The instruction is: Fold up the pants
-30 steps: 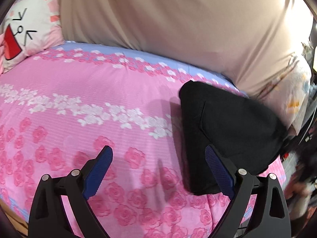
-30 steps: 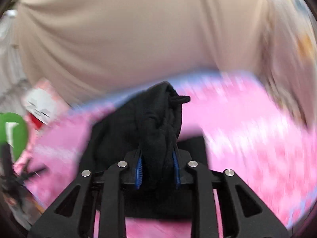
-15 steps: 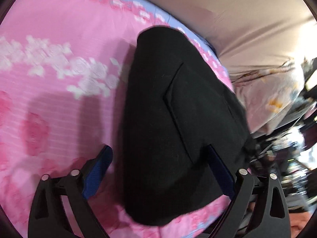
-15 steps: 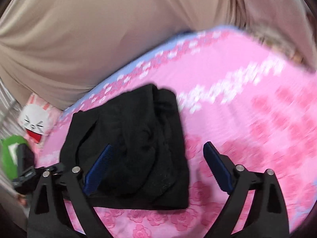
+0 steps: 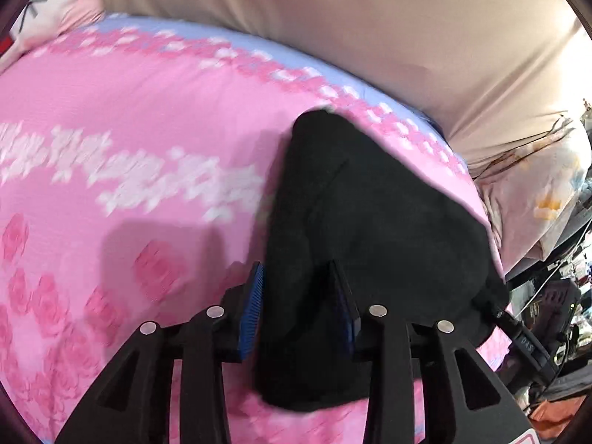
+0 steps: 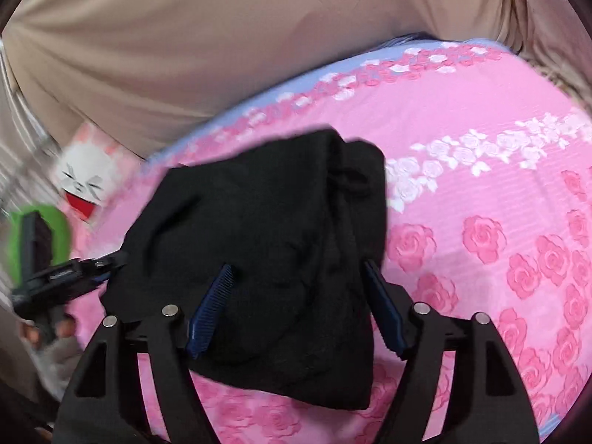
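The black pants (image 5: 370, 229) lie folded in a thick bundle on the pink rose-print bed sheet (image 5: 129, 148). My left gripper (image 5: 298, 307) is shut on the near left edge of the pants, with cloth bunched between its blue pads. In the right wrist view the pants (image 6: 266, 229) fill the middle. My right gripper (image 6: 298, 307) straddles their near edge with its jaws partly closed around the cloth. The left gripper (image 6: 66, 273) shows at the left edge of the right wrist view, at the bundle's far corner.
A beige curtain (image 5: 351, 29) hangs behind the bed. A white bunny cushion (image 6: 85, 177) and a green object (image 6: 18, 244) sit at the bed's end. A floral pillow (image 5: 536, 192) and clutter lie past the other side.
My left gripper has closed from wide open onto the pants' edge. My right gripper let go of the pants, opened wide, and has now narrowed around the bundle's near edge.
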A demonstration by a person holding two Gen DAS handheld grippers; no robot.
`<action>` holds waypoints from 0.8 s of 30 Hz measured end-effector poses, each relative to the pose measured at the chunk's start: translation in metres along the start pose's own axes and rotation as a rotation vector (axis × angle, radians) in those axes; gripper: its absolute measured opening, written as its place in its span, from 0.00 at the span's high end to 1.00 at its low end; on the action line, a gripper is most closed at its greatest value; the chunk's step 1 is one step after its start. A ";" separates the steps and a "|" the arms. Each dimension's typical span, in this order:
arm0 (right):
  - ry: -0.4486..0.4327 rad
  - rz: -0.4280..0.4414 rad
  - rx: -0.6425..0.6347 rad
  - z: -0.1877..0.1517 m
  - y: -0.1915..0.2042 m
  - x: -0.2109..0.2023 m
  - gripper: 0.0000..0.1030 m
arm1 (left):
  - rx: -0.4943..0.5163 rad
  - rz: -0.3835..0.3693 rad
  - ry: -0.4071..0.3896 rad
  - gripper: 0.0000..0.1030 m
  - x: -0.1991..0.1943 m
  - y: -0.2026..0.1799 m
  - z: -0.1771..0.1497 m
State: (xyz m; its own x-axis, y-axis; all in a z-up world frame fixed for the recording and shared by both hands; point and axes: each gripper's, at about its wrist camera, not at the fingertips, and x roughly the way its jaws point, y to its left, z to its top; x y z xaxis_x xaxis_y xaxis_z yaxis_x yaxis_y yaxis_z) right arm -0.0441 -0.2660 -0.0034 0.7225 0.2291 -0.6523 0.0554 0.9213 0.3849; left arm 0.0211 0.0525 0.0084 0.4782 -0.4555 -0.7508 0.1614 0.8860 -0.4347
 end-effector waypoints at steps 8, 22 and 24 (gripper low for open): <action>-0.057 0.035 -0.008 0.004 0.007 -0.037 0.23 | 0.209 0.148 -0.209 0.45 -0.059 -0.039 -0.024; -0.008 0.199 -0.110 0.054 0.072 -0.043 0.79 | 0.676 0.019 -0.174 0.16 -0.002 -0.185 -0.074; 0.007 0.211 -0.126 0.055 0.080 -0.037 0.79 | 0.663 0.066 -0.166 0.18 0.015 -0.190 -0.069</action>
State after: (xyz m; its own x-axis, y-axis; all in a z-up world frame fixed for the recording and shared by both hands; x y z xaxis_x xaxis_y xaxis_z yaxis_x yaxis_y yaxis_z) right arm -0.0288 -0.2177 0.0877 0.7038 0.4227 -0.5710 -0.1833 0.8845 0.4289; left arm -0.0620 -0.1285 0.0450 0.6229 -0.4263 -0.6559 0.5962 0.8015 0.0453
